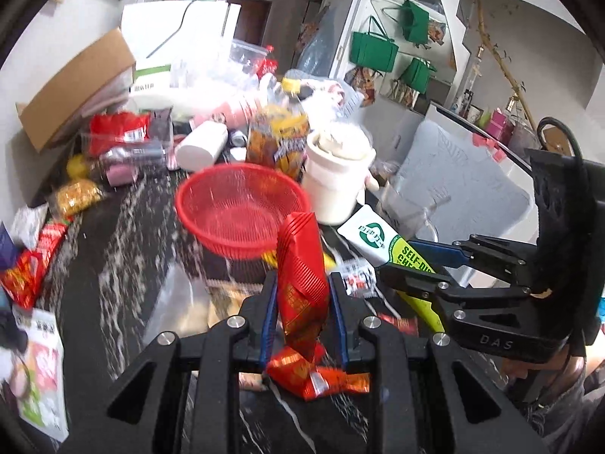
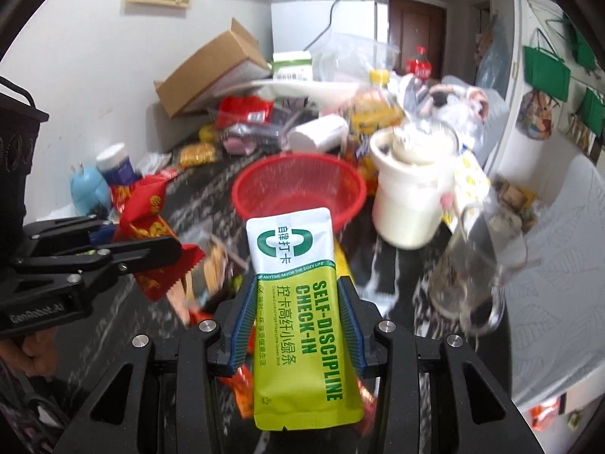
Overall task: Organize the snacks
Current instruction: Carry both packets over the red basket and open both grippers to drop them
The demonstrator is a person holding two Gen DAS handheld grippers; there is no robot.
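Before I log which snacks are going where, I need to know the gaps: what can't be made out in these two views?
- Left wrist view: the red packet has blurred print, brand unreadable; its lower end is crumpled behind the left gripper.
- Right wrist view: the snacks under the green sachet are hidden by it and the right gripper.
- Both views: the red basket is motion-blurred.

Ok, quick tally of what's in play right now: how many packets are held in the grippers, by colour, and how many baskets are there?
Red snack packet, in the left gripper: 1
Green-and-white sachet, in the right gripper: 1
Red mesh basket, nothing visible inside: 1
Total: 3
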